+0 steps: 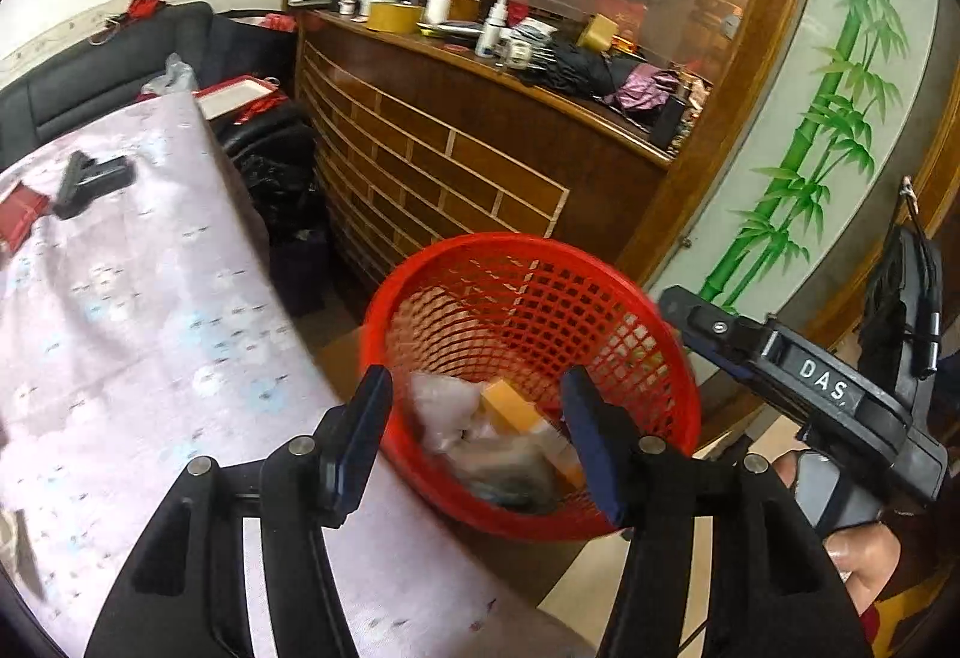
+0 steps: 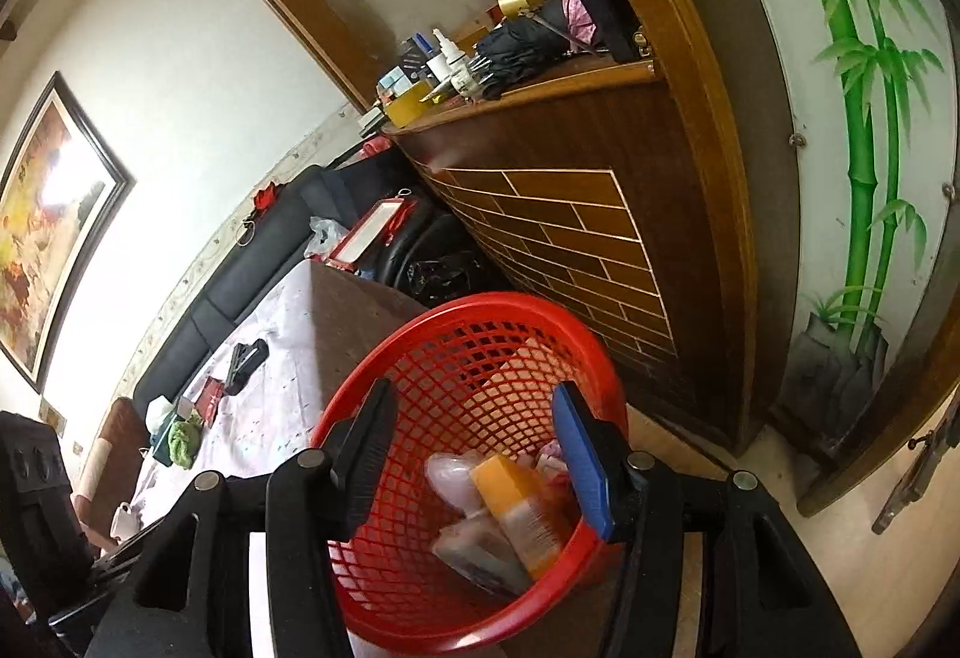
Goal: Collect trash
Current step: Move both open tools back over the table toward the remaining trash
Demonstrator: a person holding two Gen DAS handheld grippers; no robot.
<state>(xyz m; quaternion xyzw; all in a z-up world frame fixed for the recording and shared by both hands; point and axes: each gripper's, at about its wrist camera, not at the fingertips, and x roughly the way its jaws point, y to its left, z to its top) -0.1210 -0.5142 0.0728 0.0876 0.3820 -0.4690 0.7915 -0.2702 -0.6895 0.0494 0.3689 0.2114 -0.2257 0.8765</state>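
Both of our grippers, left (image 1: 477,433) and right (image 2: 474,448), hang over the red basket (image 1: 528,247) with jaws spread wide and gripping nothing. The basket sits off the counter (image 1: 150,298) edge and already carries trash: an orange box (image 2: 519,508) and clear wrappers (image 1: 444,403). To do this well, we judge, we should swing toward ten o'clock, where a black object (image 1: 90,181) and a red packet (image 1: 21,214) lie on the counter, and close squarely on one piece.
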